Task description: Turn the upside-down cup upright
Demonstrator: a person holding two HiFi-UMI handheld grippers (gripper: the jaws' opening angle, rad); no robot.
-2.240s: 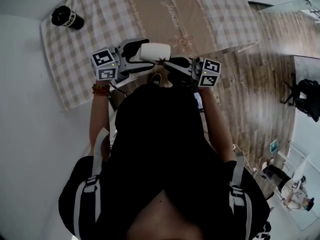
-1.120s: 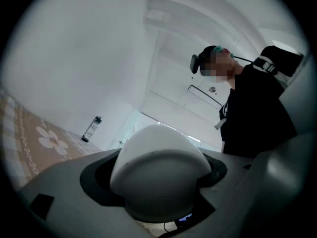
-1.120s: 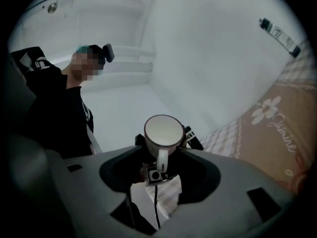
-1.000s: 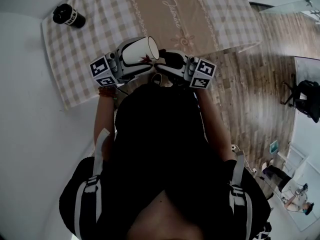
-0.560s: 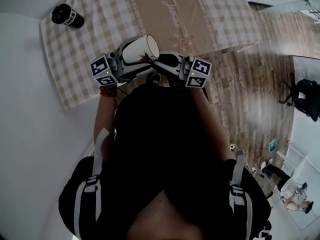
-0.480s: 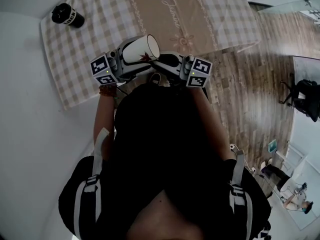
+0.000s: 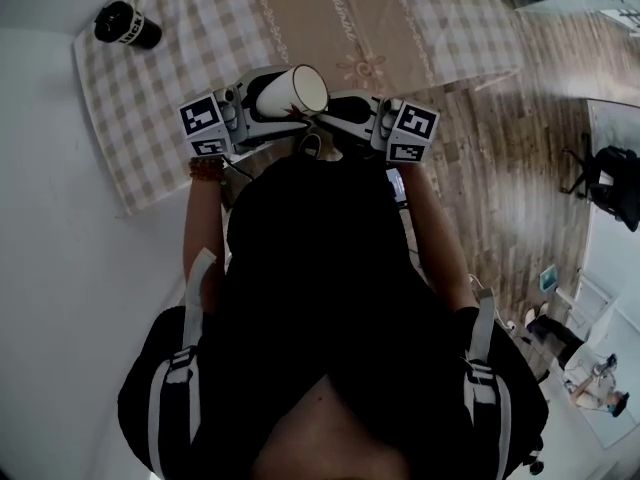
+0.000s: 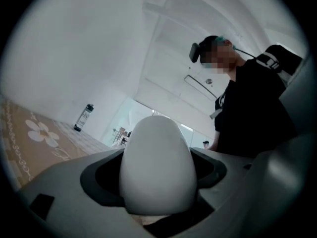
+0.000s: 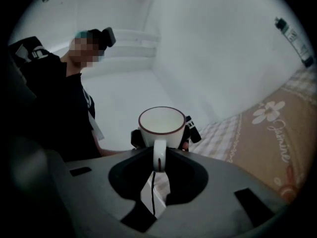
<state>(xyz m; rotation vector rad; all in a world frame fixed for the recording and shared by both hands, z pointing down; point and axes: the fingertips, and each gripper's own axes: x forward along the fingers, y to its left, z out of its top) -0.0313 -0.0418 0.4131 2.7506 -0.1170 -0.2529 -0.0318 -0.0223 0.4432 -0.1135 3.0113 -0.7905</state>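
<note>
Your left gripper (image 7: 268,106) is clamped round the body of the white ceramic cup with a thin dark rim line (image 7: 295,86). The cup hangs tilted on its side in the air, mouth toward your right gripper (image 7: 330,108). That gripper's jaws are closing on the cup's handle (image 9: 159,155), pads against its sides. Beyond both grippers lies the counter, under a checked cloth with a tan flowered strip (image 7: 180,58). A black cylindrical bottle (image 7: 125,25) stands well off to the left of your left gripper, and a wooden plank floor (image 7: 500,148) shows off to the right of your right gripper. Only the right gripper view looks into the cup's mouth, showing a plain pale inside. The left gripper view shows just its rounded wall.
</note>
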